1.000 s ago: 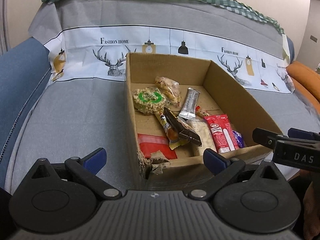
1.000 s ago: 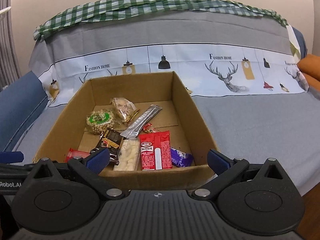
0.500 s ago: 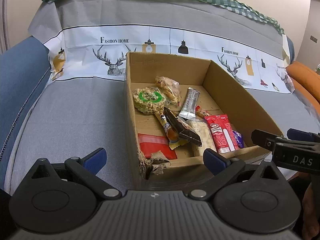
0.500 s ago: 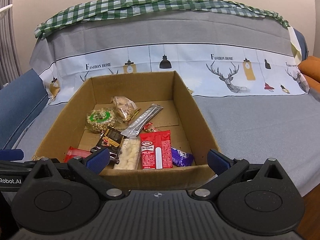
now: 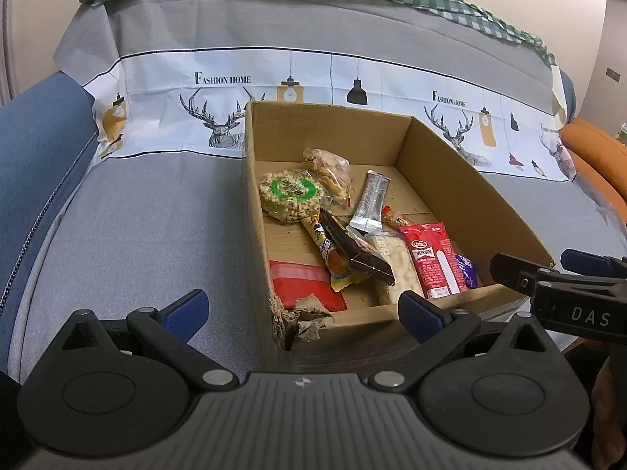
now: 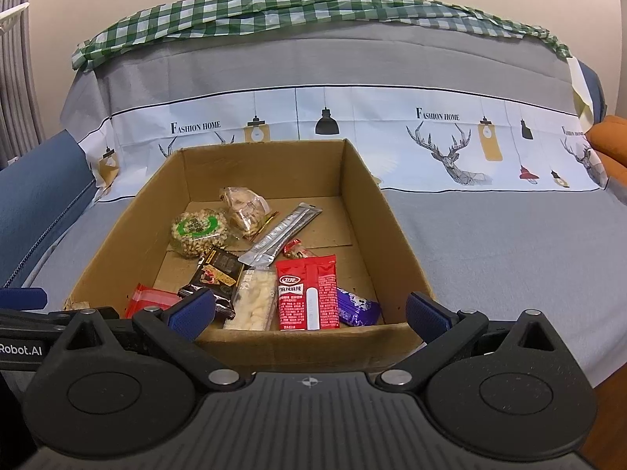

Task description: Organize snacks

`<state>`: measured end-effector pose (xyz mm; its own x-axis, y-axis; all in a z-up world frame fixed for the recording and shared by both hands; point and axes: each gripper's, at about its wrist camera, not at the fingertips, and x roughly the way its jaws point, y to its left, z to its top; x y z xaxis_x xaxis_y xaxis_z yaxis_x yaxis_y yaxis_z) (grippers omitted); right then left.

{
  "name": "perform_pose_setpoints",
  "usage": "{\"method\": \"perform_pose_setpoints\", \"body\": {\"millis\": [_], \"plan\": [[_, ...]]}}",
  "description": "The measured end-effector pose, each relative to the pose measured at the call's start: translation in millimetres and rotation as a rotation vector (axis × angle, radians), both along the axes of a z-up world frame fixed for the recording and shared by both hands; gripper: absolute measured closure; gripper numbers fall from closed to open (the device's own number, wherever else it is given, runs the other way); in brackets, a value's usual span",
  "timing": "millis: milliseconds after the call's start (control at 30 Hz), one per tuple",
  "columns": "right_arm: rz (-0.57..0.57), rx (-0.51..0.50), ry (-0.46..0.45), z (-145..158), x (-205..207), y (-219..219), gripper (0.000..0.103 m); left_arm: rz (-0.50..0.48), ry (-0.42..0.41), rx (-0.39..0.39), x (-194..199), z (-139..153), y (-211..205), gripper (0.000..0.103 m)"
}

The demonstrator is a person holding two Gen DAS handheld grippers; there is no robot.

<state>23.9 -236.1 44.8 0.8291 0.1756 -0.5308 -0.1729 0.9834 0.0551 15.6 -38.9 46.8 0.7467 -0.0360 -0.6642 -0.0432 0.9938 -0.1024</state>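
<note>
An open cardboard box (image 5: 466, 180) (image 6: 395, 235) sits on a grey covered sofa and holds several snack packs. Among them are a round nut cake with a green label (image 5: 292, 194) (image 6: 200, 231), a silver stick pack (image 5: 370, 200) (image 6: 282, 233), a red sachet (image 5: 431, 260) (image 6: 307, 291), a dark bar (image 5: 360, 252) (image 6: 215, 274) and a purple wrapper (image 6: 356, 307). My left gripper (image 5: 303, 307) stands open in front of the box's torn near corner. My right gripper (image 6: 309, 309) is open at the box's near wall, holding nothing. It also shows at the right of the left wrist view (image 5: 556, 274).
The grey sofa seat (image 5: 149, 235) (image 6: 509, 243) spreads on both sides of the box. A blue armrest (image 5: 35, 145) rises at the left, an orange cushion (image 5: 595, 149) at the right. A green checked cloth (image 6: 294, 9) lies along the backrest top.
Both views have shifted only slightly; the right gripper has crept a little closer to the box. Both grippers stay open and the snacks lie as before.
</note>
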Motion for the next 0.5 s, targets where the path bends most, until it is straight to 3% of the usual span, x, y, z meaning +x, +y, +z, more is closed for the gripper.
{"method": "perform_pose_setpoints", "body": {"millis": [500], "plan": [[0.004,-0.006,0.0,0.1,-0.1,0.7,0.001,-0.011,-0.006,0.005,-0.2,0.1,-1.6,0.0]]}}
